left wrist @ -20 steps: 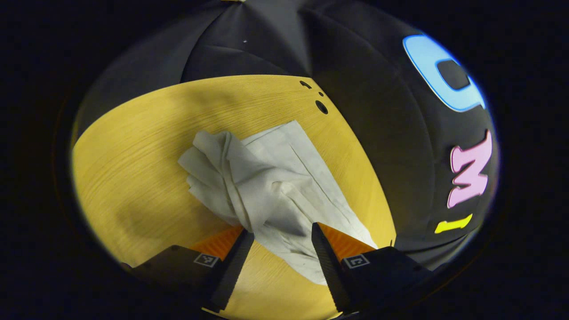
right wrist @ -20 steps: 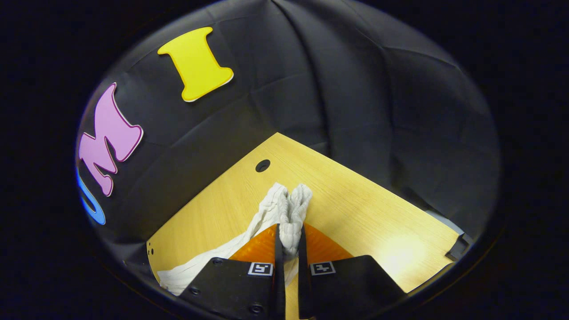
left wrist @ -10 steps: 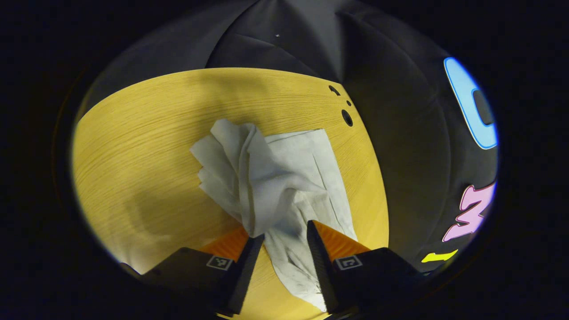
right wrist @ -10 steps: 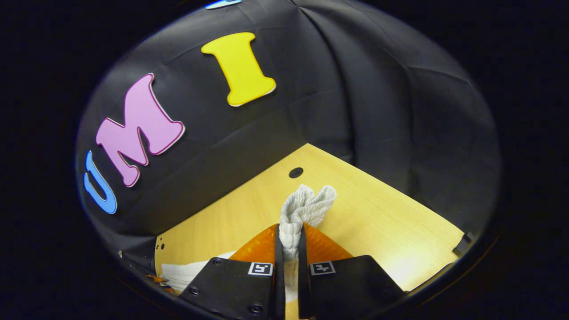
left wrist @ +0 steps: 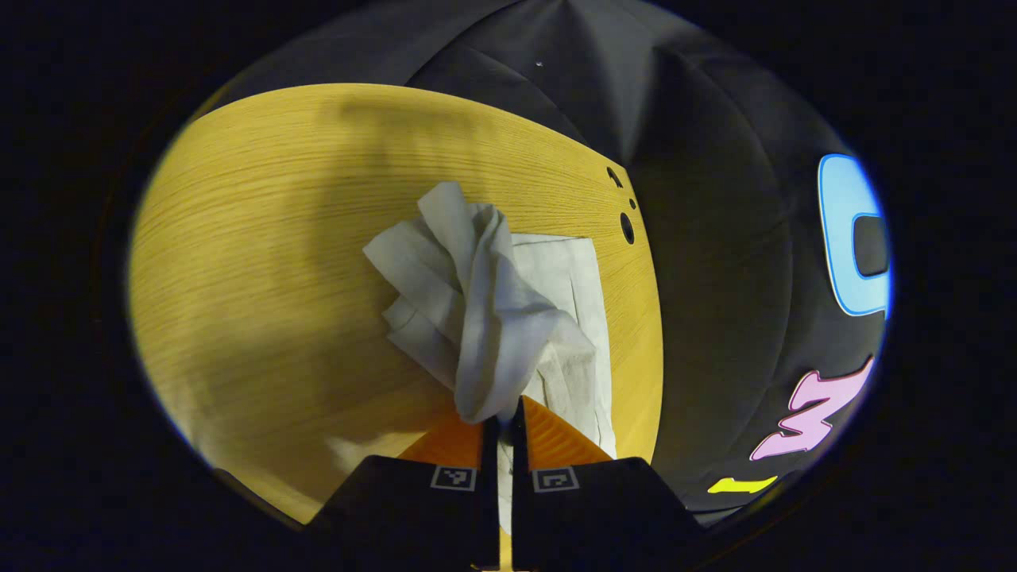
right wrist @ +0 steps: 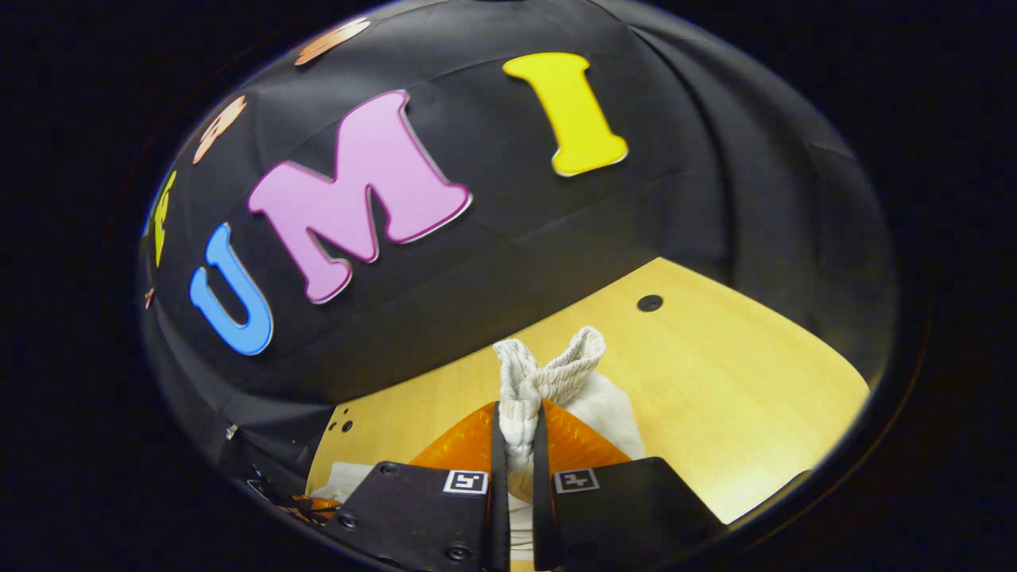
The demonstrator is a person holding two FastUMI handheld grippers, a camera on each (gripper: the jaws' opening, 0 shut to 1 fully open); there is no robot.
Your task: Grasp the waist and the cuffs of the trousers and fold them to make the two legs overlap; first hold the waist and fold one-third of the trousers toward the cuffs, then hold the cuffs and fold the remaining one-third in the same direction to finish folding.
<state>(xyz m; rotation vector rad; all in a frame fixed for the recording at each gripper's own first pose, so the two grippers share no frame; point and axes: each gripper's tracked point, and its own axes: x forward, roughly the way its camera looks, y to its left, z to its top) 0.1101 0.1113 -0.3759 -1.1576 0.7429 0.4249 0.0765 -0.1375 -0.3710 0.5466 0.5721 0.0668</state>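
Wooden table [left wrist: 262,262] carries bunched trousers [left wrist: 485,302]; both grippers (left [left wrist: 499,413], right [right wrist: 518,417]) pinch cloth. Leg-overlap step, probably; next, spread it flat.

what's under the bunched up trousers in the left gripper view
A flat layer of the same trousers lies beneath the lifted bunch, resting on the wooden table. The left gripper pinches the bunch. What lies under the flat layer is covered.

The left hand-held gripper [left wrist: 499,421], wide open a second ago, now pinches a bunch of the white trousers [left wrist: 485,310] between its closed fingers. The cloth stands gathered higher above the table [left wrist: 262,262]. The right hand-held gripper [right wrist: 518,433] has tilted upward, its ribbed hem raised
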